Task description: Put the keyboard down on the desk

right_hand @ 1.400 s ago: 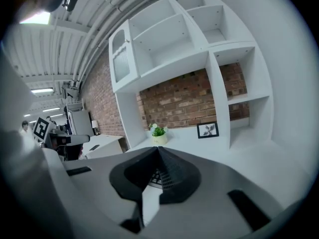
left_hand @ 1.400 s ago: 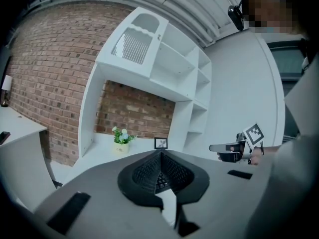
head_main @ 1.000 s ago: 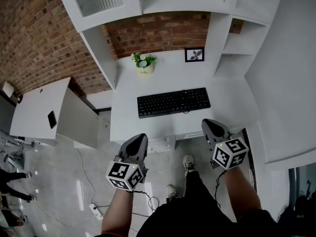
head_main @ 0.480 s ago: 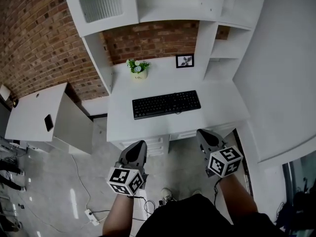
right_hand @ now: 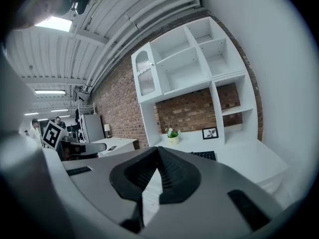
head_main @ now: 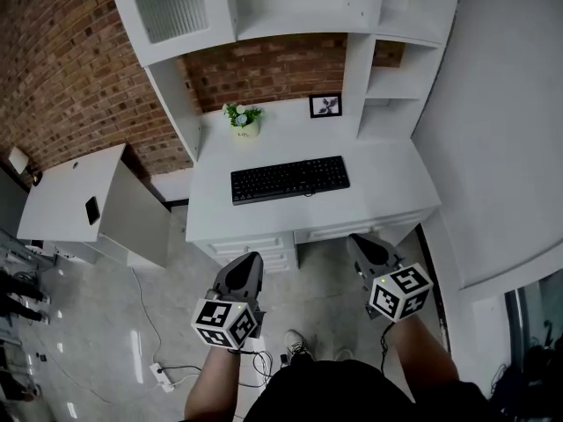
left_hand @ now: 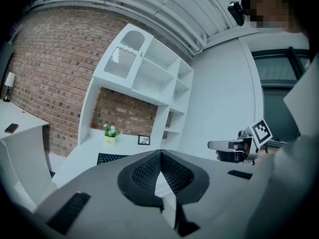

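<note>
Well ahead of both hand-held grippers, the keyboard [head_main: 290,179] lies flat on the worktop [head_main: 387,187]. We hold the left hand-held gripper [head_main: 248,258] and right hand-held gripper [head_main: 358,239] with jaws together, gripping nothing.

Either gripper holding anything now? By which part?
Nothing held. Left gripper and right gripper are both shut and empty; the keyboard lies on the desk, clear of both.

Far off I see a brick wall [head_main: 62,69] behind white shelving [head_main: 387,25], with a ribbed-glass cabinet door [head_main: 176,3] at its upper left. Below stands a small potted plant [head_main: 244,121], a framed picture [head_main: 325,105] apart on its right. At left, a white side table [head_main: 62,192] carries a dark phone [head_main: 92,210]. A power strip [head_main: 160,372] lies on the near floor [head_main: 114,323].
</note>
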